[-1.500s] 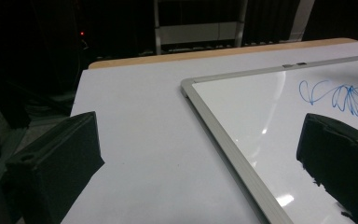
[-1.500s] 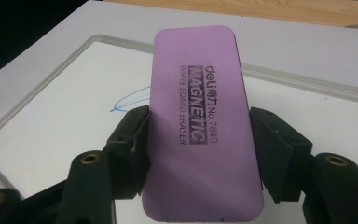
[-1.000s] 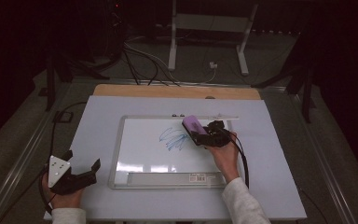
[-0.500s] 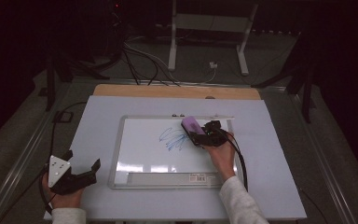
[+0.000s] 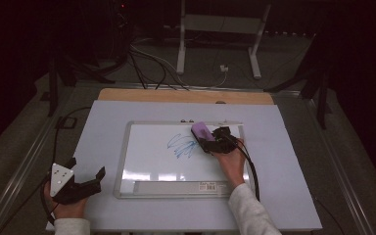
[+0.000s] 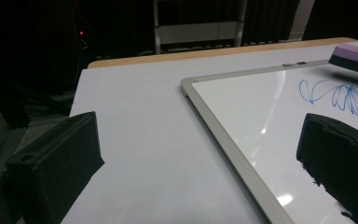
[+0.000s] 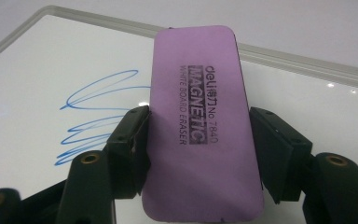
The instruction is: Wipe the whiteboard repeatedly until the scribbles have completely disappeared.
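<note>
One eraser [image 7: 200,140] between right gripper [image 7: 198,154] pads, apparently clamped.

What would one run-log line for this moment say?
right gripper: shut on eraser | scribble: on whiteboard | left gripper: open, beside whiteboard

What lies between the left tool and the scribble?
In the high view: bare table, the whiteboard's frame, then clean board up to the scribble; nothing else before the left tool.

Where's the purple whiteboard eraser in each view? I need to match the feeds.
High view: purple eraser right of centre, over the whiteboard's upper right, held by the right gripper.
Left gripper view: its edge at the top right corner.
Right gripper view: centre, clamped between the fingers.
Shared landmark: the blue scribble beside it.
</note>
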